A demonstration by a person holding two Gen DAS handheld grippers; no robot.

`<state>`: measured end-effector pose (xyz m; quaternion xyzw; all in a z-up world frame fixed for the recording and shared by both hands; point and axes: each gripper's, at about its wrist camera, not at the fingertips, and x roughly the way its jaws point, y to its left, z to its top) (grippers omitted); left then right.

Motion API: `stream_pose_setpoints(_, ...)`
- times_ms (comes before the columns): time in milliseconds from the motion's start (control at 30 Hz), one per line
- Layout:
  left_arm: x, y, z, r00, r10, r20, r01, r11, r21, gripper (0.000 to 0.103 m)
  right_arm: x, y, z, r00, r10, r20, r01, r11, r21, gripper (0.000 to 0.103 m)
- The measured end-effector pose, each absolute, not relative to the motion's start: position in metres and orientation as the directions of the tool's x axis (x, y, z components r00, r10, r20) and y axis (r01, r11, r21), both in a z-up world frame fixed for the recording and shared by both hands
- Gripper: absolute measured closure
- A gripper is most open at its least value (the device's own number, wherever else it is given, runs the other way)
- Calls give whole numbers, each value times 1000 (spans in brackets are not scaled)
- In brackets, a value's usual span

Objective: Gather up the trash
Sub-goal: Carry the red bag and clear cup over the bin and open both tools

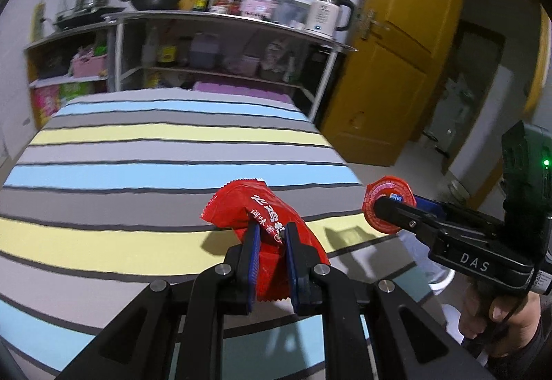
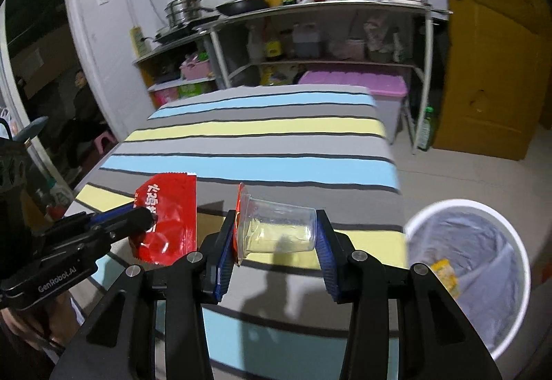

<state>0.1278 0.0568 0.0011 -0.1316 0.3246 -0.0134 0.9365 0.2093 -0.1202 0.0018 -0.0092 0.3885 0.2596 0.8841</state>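
Pinching the red sachet (image 1: 265,224), the left gripper (image 1: 272,242) is clamping tight. Right gripper (image 2: 276,231) is squeezing a clear cup (image 2: 276,228) lengthwise, jaws wide; it could pop free short of the bin (image 2: 483,207).

Red sauce packet (image 1: 265,224) with white lettering, crumpled, clamped upright above striped bed; clear plastic cup (image 2: 276,230) on its side, red foil lid (image 2: 238,207) peeled, held aloft; white bin (image 2: 483,242), grey-lined, yellow scrap inside, beside bed.

One red sachet (image 1: 262,207), one clear plastic cup (image 2: 279,228), one lined bin (image 2: 483,276), two grippers
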Motion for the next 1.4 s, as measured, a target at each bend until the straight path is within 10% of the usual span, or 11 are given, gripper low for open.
stream_pose_setpoints(1400,230,-135,-24,641,-365,-675,329,925,-189,89,213,-308,-30,653,177,-736,-107,984,142,57)
